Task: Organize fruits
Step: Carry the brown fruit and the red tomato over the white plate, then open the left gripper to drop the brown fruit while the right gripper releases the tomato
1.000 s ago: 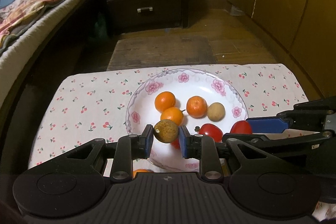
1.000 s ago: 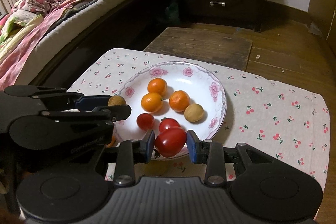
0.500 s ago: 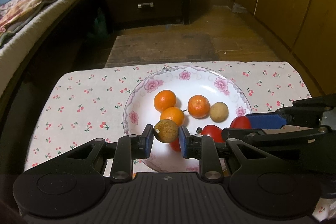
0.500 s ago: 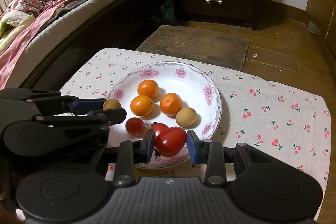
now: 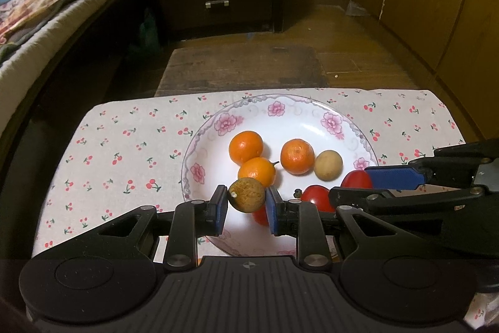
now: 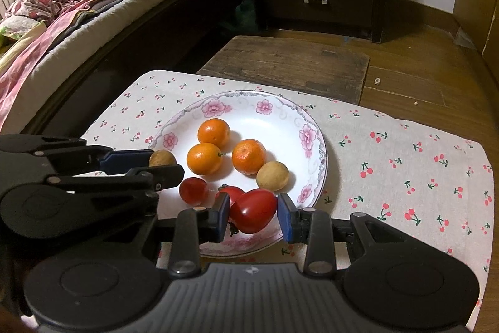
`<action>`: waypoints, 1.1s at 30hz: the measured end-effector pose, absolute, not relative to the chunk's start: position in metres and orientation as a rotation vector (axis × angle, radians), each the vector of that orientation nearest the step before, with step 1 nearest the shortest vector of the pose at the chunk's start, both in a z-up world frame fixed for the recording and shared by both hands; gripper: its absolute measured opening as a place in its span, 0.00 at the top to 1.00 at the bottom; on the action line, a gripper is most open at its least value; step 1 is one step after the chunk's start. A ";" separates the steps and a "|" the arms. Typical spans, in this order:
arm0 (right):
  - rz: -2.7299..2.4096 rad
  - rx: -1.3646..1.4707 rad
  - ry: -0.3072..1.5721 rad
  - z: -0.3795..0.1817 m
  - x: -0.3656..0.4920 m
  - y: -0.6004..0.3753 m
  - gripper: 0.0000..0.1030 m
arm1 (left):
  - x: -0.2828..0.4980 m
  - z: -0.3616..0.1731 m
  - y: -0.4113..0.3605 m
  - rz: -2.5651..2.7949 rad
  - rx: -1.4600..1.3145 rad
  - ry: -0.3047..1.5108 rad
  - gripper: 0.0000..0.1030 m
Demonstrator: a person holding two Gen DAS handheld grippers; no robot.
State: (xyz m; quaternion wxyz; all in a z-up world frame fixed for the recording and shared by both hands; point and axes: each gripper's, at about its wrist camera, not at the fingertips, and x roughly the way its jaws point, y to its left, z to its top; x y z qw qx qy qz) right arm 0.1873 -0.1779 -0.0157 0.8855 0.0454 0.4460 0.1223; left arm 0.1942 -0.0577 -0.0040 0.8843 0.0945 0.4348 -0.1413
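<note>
Tomato (image 6: 254,209) — soft, bruisable; right gripper (image 6: 253,216) clamped at 3/9 o'clock flanks. Left gripper (image 5: 246,203) clamps longan (image 5: 247,194) — light, brittle-shelled.

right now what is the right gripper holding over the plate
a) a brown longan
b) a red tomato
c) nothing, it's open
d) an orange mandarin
b: in the right wrist view the right gripper is shut on a red tomato above the near rim of the plate, while the brown longan is in the left gripper.
</note>
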 end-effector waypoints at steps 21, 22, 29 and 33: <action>0.246 0.091 0.936 -0.020 0.190 -0.178 0.67 | 0.196 -0.007 -0.059 -0.293 0.194 0.915 0.69; 0.246 0.091 0.936 -0.020 0.190 -0.178 0.67 | 0.196 -0.007 -0.059 -0.292 0.195 0.916 0.69; 0.239 0.091 0.937 -0.022 0.191 -0.178 0.67 | 0.198 -0.010 -0.059 -0.297 0.186 0.921 0.68; 0.236 0.090 0.939 -0.023 0.192 -0.178 0.67 | 0.199 -0.012 -0.059 -0.295 0.184 0.922 0.68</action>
